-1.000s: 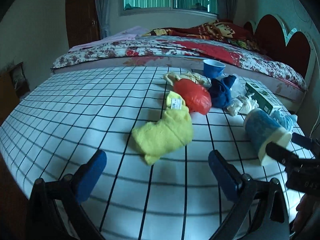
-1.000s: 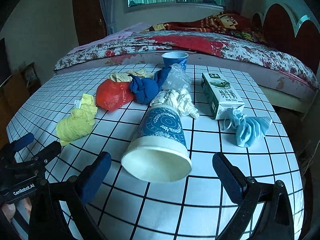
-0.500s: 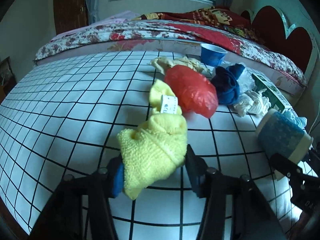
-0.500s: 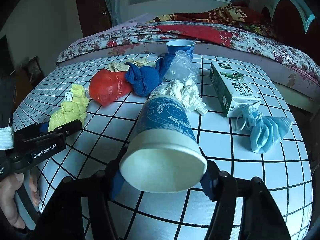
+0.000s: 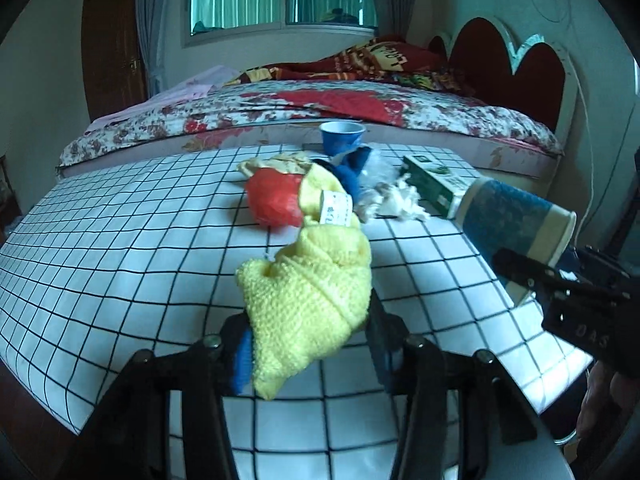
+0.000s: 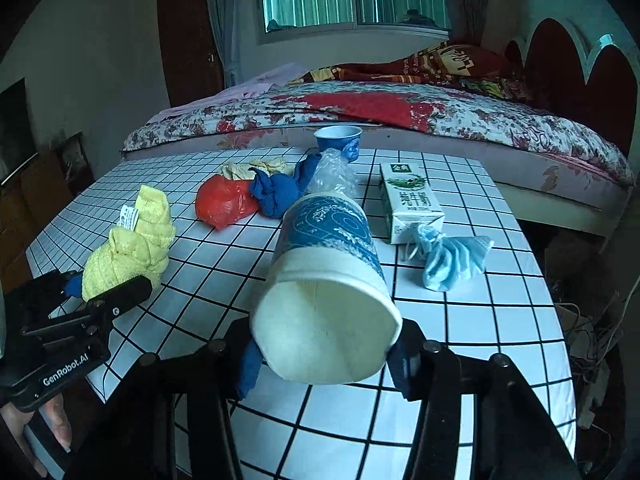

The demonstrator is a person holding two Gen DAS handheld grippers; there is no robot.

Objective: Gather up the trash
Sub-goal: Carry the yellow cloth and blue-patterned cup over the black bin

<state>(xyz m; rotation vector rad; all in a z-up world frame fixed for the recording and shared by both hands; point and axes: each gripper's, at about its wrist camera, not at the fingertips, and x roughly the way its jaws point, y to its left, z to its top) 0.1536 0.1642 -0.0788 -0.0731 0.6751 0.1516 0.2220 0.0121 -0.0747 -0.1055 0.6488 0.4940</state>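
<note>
A yellow knitted cloth with a white label hangs just above the checked table, and my left gripper is shut on its lower end. It shows again in the right wrist view, yellow cloth in the left gripper. A blue-patterned paper cup lies on its side between the fingers of my right gripper, open mouth towards the camera. The jaws are closing and the pads press on the cup's rim. In the left wrist view the cup is raised at the right.
On the checked table lie a red plastic bag, a blue cloth, clear plastic, a milk carton, a blue face mask, white tissue and a small blue cup. A bed stands behind.
Both grippers were wide open a second ago. The left one moved forward and shut on the yellow cloth, the right one shut on the paper cup, and both things have risen off the table.
</note>
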